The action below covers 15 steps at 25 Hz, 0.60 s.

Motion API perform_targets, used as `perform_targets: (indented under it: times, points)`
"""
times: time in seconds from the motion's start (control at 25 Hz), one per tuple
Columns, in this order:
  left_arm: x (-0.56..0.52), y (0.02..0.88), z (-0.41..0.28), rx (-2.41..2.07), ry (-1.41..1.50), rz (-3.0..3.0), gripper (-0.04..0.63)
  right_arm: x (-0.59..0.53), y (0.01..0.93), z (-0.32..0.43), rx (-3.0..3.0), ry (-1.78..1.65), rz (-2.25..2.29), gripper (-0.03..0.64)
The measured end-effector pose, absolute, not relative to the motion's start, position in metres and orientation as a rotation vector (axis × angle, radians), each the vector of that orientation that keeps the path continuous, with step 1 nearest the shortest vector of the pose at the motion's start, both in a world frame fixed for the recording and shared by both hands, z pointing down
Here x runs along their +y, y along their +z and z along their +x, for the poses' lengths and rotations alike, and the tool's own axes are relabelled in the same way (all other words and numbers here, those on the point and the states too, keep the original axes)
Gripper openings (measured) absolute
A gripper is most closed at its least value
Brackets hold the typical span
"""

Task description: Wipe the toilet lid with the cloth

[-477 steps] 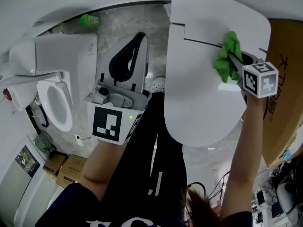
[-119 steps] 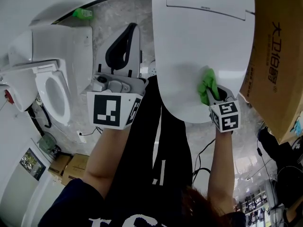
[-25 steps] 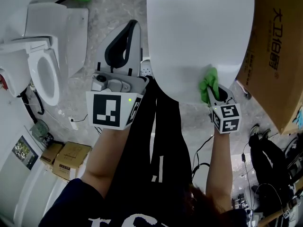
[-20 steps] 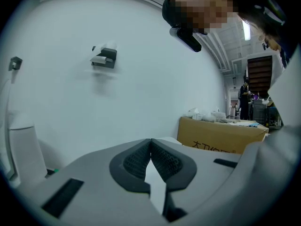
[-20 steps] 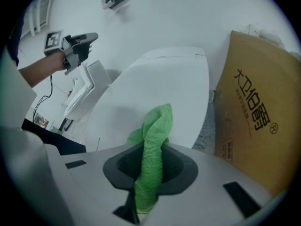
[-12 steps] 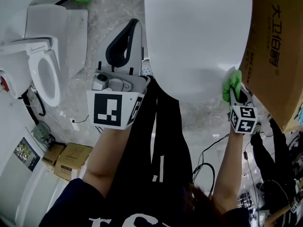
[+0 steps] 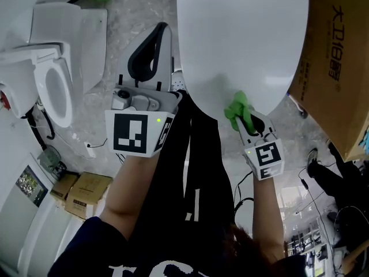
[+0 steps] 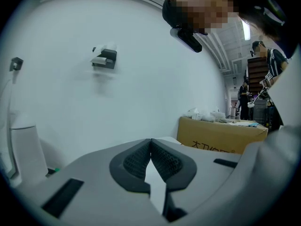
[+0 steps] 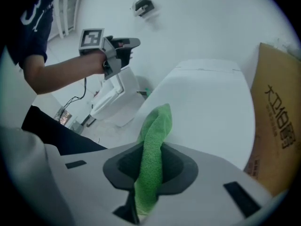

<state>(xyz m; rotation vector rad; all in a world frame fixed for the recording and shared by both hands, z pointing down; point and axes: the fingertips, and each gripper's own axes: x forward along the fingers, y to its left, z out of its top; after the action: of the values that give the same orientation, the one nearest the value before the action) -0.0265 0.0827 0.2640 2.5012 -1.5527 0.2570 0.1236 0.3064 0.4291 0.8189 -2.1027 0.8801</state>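
The white toilet lid (image 7: 242, 39) fills the upper middle of the head view, and the same lid (image 9: 207, 102) lies ahead in the right gripper view. My right gripper (image 7: 243, 119) is shut on the green cloth (image 7: 236, 108), pressing it at the lid's near front edge. In the right gripper view that cloth (image 9: 153, 159) stands pinched between the jaws. My left gripper (image 7: 151, 56) hangs left of the lid over the floor, shut with nothing in it; in its own view the gripper (image 8: 150, 161) shows pads pressed together.
A large cardboard box (image 7: 337, 68) stands right beside the lid. A second toilet (image 7: 55, 85) with an open seat sits at the left. Small boxes (image 7: 81, 195) and cables lie on the marble floor. A person's legs in black stand below the lid.
Within the last half second my right gripper swept the cloth from the lid's right front edge leftward to its front middle. The left gripper stayed put.
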Motion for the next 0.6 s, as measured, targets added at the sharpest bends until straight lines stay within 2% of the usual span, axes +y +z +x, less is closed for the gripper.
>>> perform_targets:
  times: [0.24,0.6]
  points:
    - [0.084,0.267,-0.031,-1.559,0.258,2.489,0.020,0.327,0.460,0.055,-2.102,1.001,0.692,0.081]
    - [0.081,0.272,-0.034,-1.550,0.263,2.481,0.020,0.332,0.476,0.055,-2.060,1.009,0.682,0.081]
